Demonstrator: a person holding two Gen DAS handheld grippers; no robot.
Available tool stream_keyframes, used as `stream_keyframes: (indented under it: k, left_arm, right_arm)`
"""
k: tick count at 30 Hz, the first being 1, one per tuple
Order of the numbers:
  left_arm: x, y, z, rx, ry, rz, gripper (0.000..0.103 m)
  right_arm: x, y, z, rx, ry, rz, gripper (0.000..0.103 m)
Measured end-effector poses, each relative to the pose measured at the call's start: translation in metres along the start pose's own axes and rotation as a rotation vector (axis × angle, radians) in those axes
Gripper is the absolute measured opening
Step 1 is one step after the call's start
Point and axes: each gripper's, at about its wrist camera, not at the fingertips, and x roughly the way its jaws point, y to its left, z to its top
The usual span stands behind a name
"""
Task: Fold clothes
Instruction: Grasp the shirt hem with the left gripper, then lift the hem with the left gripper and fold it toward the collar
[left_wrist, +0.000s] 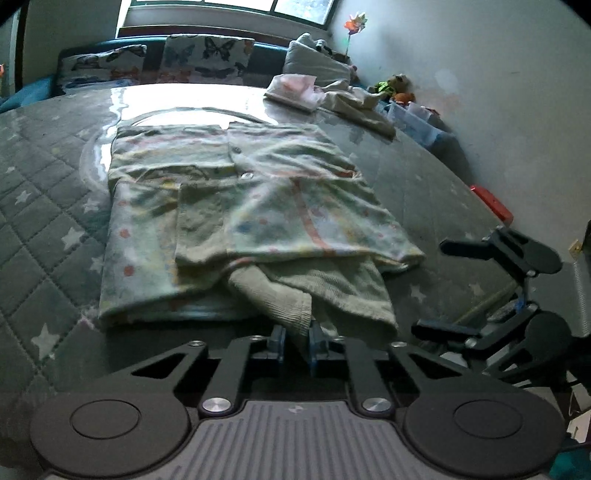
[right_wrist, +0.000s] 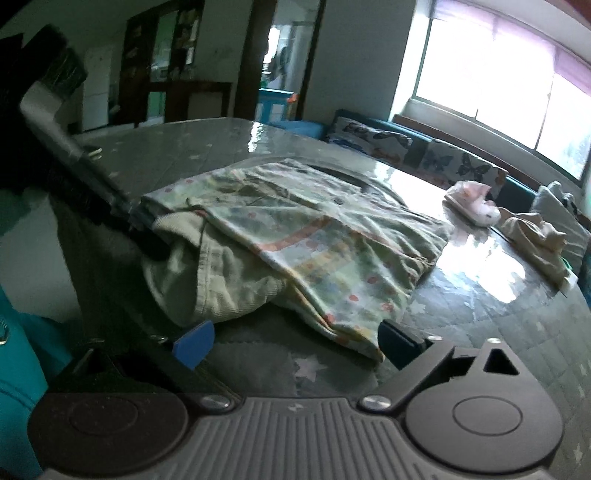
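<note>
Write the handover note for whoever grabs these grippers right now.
Left gripper: shut on the plain ribbed cloth at the near edge of the table.
Right gripper: open, empty, hovering at the near corner of the printed shirt.
Done: shirt lies flat, sleeve folded across its front, over the ribbed cloth.
Left: finish folding; a crumpled beige garment waits at the far side beside one folded pink piece.

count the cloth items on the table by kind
patterned shirt: 1
plain ribbed garment under it, gripped by the left gripper: 1
pink folded piece at the far edge: 1
beige crumpled piece beside it: 1
total: 4
</note>
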Motion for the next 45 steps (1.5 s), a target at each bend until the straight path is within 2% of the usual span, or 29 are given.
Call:
stream_keyframes:
  k: [6, 14, 17, 19, 22, 25, 26, 27, 30, 33, 40, 45]
  left_arm:
    - [-0.007, 0.004, 0.030, 0.005, -0.050, -0.030, 0.010]
    - [0.005, 0.013, 0.065, 0.012, -0.049, -0.059, 0.010]
    - [0.011, 0.017, 0.074, 0.014, -0.041, -0.071, 0.010]
    - [0.013, 0.021, 0.078, 0.018, -0.039, -0.079, 0.010]
    - [0.006, 0.028, 0.079, 0.044, -0.057, -0.086, 0.012]
    - [-0.006, 0.036, 0.071, 0.077, -0.086, -0.068, 0.021]
    - [-0.010, 0.039, 0.068, 0.088, -0.095, -0.062, 0.030]
    - [-0.014, 0.041, 0.064, 0.105, -0.107, -0.047, 0.042]
    - [-0.022, 0.046, 0.052, 0.150, -0.131, -0.019, 0.052]
    - [-0.023, 0.047, 0.043, 0.194, -0.138, -0.009, 0.056]
    - [-0.018, 0.043, 0.030, 0.334, -0.159, 0.025, 0.057]
    - [-0.005, 0.037, 0.018, 0.469, -0.160, 0.066, 0.057]
  right_arm:
    - [0.012, -0.003, 0.002, -0.040, 0.022, 0.029, 0.088]
    - [0.035, -0.002, 0.019, -0.090, 0.011, 0.067, 0.073]
    - [0.047, -0.002, 0.030, -0.088, 0.015, 0.115, 0.056]
    - [0.056, -0.006, 0.041, -0.058, 0.043, 0.164, 0.031]
    - [0.065, -0.024, 0.055, 0.037, 0.067, 0.210, 0.015]
    - [0.071, -0.042, 0.067, 0.127, 0.086, 0.253, 0.014]
    - [0.071, -0.047, 0.070, 0.143, 0.089, 0.264, 0.014]
    - [0.072, -0.051, 0.073, 0.159, 0.098, 0.278, 0.014]
    - [0.077, -0.058, 0.080, 0.194, 0.115, 0.305, 0.014]
    - [0.080, -0.063, 0.084, 0.226, 0.124, 0.318, 0.014]
    - [0.083, -0.068, 0.091, 0.249, 0.121, 0.319, 0.014]
    - [0.084, -0.070, 0.091, 0.261, 0.117, 0.311, 0.014]
